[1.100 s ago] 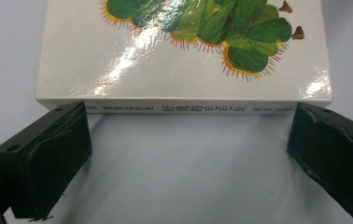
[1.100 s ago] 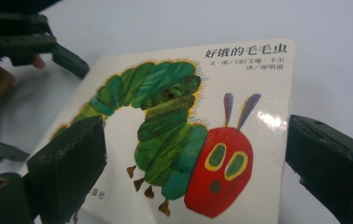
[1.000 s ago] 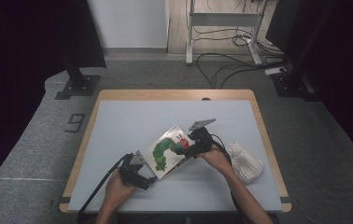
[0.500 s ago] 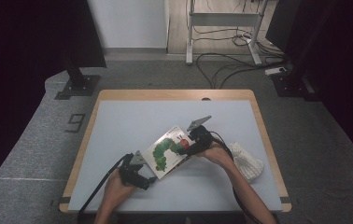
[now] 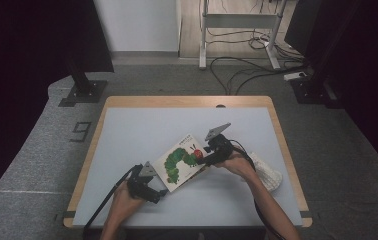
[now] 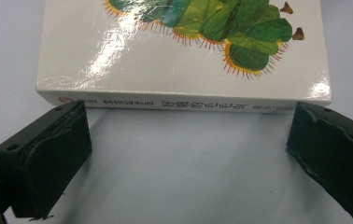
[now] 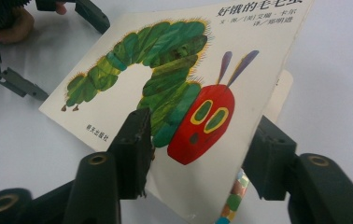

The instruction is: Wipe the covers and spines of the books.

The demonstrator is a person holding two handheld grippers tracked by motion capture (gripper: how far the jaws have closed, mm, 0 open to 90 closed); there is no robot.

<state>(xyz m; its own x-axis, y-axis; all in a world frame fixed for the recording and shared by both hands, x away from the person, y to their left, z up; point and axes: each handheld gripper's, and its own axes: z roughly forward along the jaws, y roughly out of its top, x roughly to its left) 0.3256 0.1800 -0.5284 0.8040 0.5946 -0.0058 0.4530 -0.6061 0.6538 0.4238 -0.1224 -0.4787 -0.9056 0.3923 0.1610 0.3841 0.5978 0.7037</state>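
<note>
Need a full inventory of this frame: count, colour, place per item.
picture book: 1, white cover with green caterpillar and red head, near middle of table, front cover lifted
cloth: 1, white, table's right side, beside the right forearm
table: 1, pale blue-grey top with wooden edge, centre of high view
floor number 9: 1, dark, on grey carpet left of table
metal stand: 1, grey, behind the table
cables: several, black, on floor behind table
left hand-held gripper: 1, black, at the book's spine, jaws open, one at each end
right hand-held gripper: 1, black, jaws either side of the lifted cover, just been closing
</note>
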